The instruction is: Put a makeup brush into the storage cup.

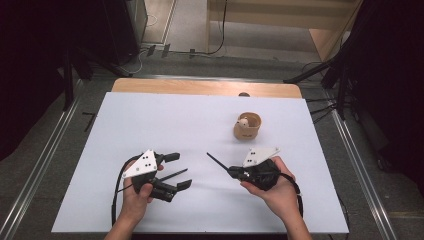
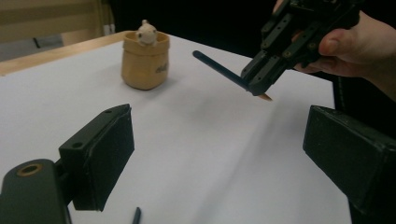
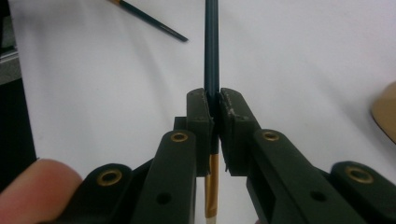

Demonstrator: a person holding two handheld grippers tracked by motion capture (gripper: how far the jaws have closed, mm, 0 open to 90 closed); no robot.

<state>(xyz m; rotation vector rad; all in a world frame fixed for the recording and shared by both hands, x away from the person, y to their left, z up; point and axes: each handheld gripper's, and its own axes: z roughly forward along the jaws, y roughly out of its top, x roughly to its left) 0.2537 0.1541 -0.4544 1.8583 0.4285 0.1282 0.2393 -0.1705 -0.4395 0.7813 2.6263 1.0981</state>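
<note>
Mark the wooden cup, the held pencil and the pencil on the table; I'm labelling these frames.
wooden cup (image 1: 246, 131): high view, front wall.
held pencil (image 2: 219, 69): left gripper view, dark shaft.
pencil on the table (image 3: 150, 20): right gripper view, mid shaft.

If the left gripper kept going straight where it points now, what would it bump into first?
Probably the dark pencil held in the right gripper, which crosses its line; the wooden cup stands farther off to one side. Depth is unclear.

Left tongs (image 1: 180, 170) agape, right tongs (image 1: 231, 171) clamped
</note>
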